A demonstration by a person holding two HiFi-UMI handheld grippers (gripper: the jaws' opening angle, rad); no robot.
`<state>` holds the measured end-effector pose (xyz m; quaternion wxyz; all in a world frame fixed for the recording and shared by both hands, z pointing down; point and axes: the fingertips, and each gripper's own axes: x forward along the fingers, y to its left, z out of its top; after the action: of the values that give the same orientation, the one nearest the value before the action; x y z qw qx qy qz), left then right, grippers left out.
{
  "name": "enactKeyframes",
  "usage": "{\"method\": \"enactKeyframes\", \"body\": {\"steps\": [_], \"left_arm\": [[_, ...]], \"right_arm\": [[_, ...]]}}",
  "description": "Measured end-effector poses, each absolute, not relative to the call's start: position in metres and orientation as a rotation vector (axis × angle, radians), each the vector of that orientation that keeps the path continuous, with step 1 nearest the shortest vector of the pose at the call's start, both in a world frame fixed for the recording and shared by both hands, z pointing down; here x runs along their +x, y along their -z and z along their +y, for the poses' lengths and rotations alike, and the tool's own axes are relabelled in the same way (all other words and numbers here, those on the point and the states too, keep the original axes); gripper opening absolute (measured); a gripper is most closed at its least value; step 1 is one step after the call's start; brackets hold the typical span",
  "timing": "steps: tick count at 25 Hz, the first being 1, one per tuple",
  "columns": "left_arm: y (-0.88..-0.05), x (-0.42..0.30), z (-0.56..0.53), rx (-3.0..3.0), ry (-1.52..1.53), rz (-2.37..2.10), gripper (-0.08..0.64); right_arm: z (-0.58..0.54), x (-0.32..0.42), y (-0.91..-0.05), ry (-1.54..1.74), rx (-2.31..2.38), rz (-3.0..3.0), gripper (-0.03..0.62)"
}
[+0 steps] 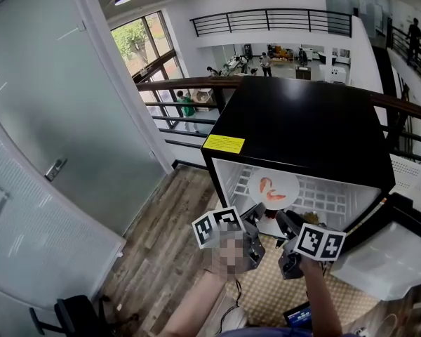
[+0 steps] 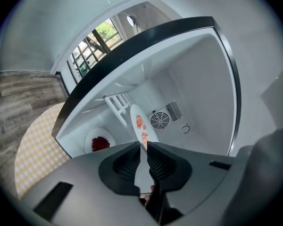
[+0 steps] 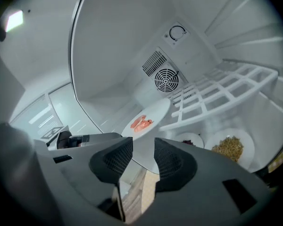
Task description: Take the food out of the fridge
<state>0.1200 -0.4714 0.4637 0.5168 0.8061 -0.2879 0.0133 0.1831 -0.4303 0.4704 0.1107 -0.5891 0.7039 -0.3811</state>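
A white plate [image 1: 274, 188] with pink pieces of food sits at the front of the open black fridge [image 1: 302, 125], level with the wire shelf [image 3: 217, 93]. My left gripper [image 2: 144, 147] is shut on the plate's near rim [image 2: 140, 126], which shows edge-on between its pads. My right gripper [image 3: 144, 147] is open; the same plate [image 3: 146, 121] reaches into the gap between its jaws, and the pads stand apart from it. In the head view both the left gripper [image 1: 256, 213] and the right gripper [image 1: 284, 220] are at the fridge mouth, side by side.
On the fridge floor lie a plate of red food [image 3: 191, 140] and a plate of yellow-brown food [image 3: 231, 147]. A round fan [image 3: 166, 80] is set in the back wall. The fridge door [image 1: 386, 258] hangs open at the right. A checked mat [image 1: 266, 293] covers the floor in front.
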Motion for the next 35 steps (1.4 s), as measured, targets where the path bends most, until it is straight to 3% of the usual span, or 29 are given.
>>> {"method": "enactKeyframes", "body": {"steps": [17, 20, 26, 35], "left_arm": [[-0.468, 0.092, -0.444, 1.950, -0.020, -0.698, 0.054], [-0.471, 0.089, -0.440, 1.960, -0.039, -0.706, 0.054], [-0.484, 0.085, -0.426, 1.983, -0.111, -0.707, 0.054], [-0.487, 0.074, -0.399, 2.017, -0.094, -0.667, 0.054]], "right_arm": [[-0.441, 0.187, -0.465, 1.200, -1.540, 1.872, 0.158], [-0.442, 0.188, -0.467, 1.220, -1.564, 1.871, 0.092], [-0.433, 0.185, -0.470, 1.321, -1.413, 1.727, 0.037], [-0.408, 0.175, -0.464, 1.312, -1.404, 1.721, 0.026]]}}
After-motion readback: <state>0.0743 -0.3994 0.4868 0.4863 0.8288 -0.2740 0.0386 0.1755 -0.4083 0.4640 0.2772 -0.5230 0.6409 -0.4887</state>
